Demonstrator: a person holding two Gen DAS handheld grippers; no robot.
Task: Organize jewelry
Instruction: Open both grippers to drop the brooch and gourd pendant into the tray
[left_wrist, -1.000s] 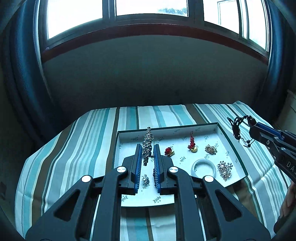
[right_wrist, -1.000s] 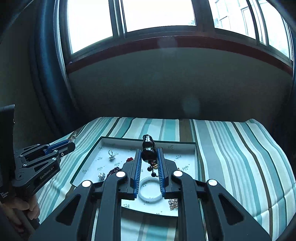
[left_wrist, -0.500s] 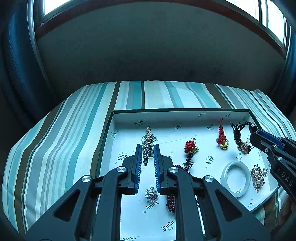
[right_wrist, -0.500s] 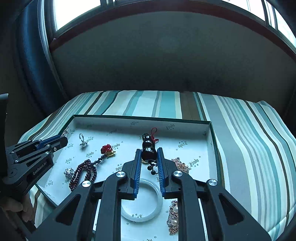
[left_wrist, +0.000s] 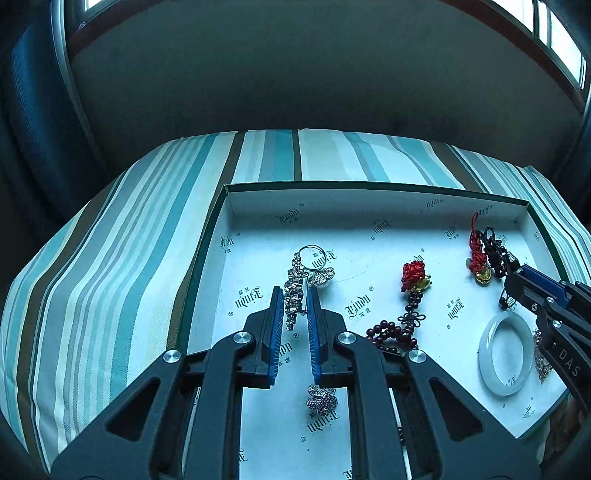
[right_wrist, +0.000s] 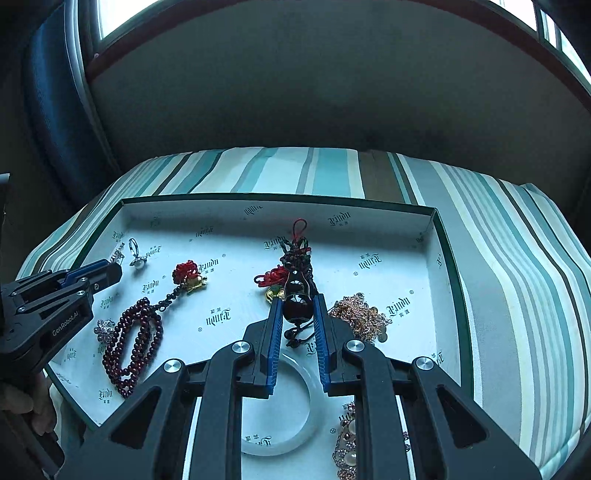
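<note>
My left fingers (left_wrist: 276, 325) are clamped on a rhinestone chain (left_wrist: 294, 291): faceted silver links, hanging between the ribbed blue pads, its far end lying on the tray floor beside a thin silver ring (left_wrist: 312, 254) with a pale stone. Right gripper (right_wrist: 298, 317) pinches a dark glossy bead pendant (right_wrist: 295, 295), round and smooth, on black knotted cord with a short tassel trailing below.

Both are over the shallow white cardboard tray (left_wrist: 369, 192), dark-edged, printed with small logos, sitting on a teal-and-brown striped cloth (left_wrist: 110, 258).

In the tray:
- dark red bead bracelet (right_wrist: 133, 343), looped, with red knot and gold charm
- milky white bangle (left_wrist: 505, 354), smooth, flat on the floor
- rose-gold chain pile (right_wrist: 358, 317), just right of my right fingers
- small rhinestone flower brooch (left_wrist: 320, 397) under the left gripper
- red knotted-cord charm (left_wrist: 478, 254) with a gold piece, touching the black cord
</note>
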